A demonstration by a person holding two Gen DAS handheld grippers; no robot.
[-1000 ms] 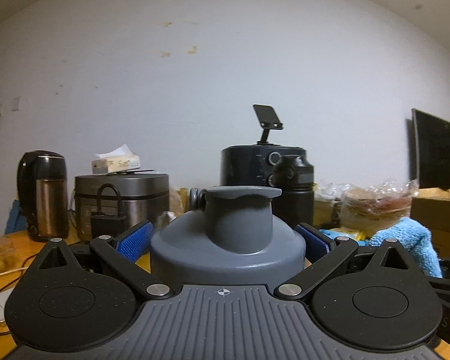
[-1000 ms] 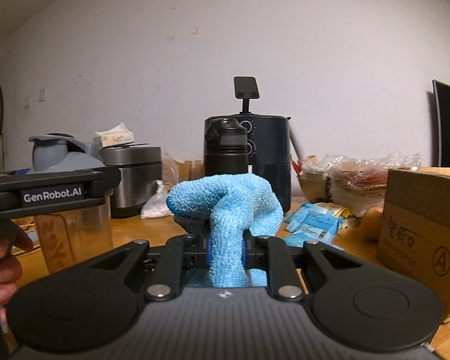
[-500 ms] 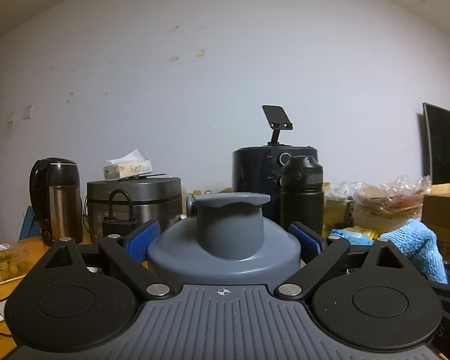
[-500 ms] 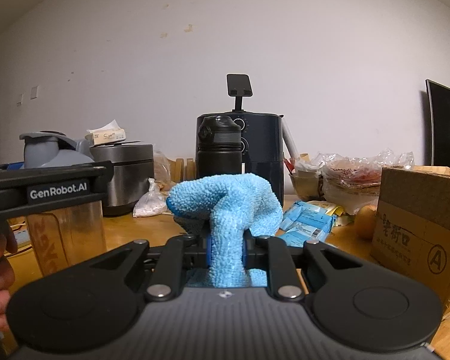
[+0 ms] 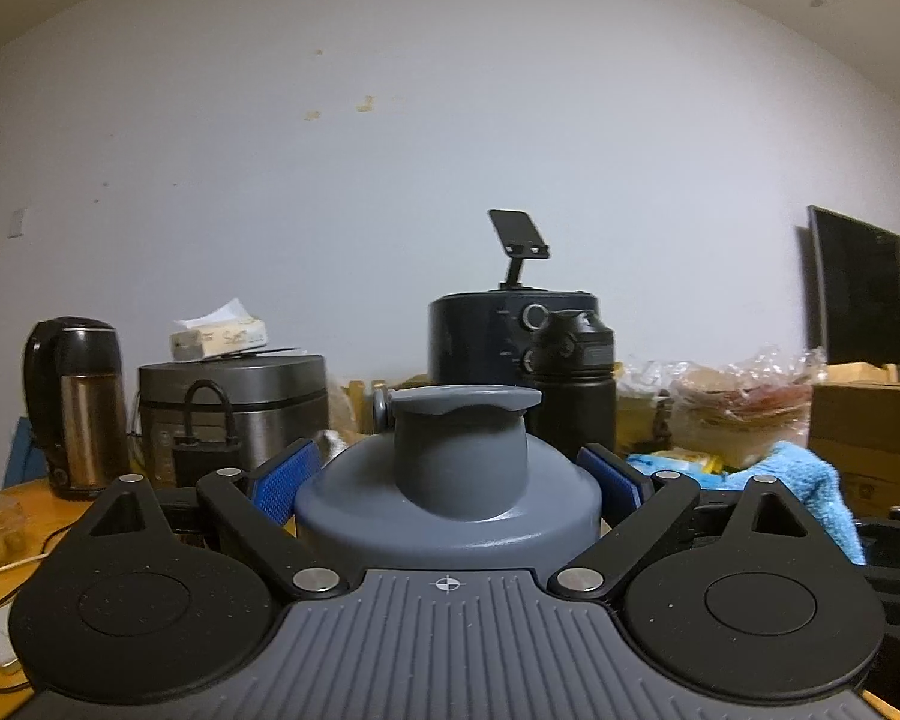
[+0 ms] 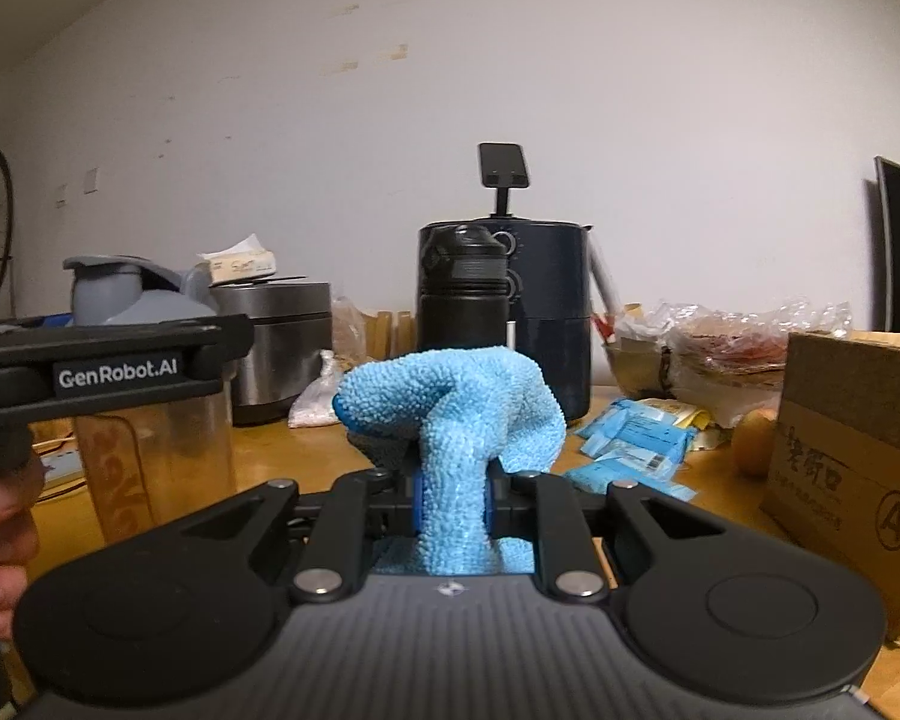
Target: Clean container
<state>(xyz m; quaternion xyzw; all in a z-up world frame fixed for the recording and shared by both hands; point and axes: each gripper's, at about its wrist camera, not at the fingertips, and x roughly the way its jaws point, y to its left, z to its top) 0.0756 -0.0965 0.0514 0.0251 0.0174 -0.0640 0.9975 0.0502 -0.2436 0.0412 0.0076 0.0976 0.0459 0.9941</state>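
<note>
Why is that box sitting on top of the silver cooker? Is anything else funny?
The tissue box is just parked crookedly on the rice cooker. Snack packets lie scattered on the table. Nothing looks spilled or broken.

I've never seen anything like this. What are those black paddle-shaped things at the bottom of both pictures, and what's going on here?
No robot here: a person holds a two-fingered tool in each hand, with a camera on each looking forward along its fingers. One picture comes from the left hand-held gripper, which clamps a clear container with a grey lid. The other comes from the right hand-held gripper, shut on a blue cloth. On the wooden table stand a black bottle, a rice cooker, a kettle and a cardboard box.
</note>
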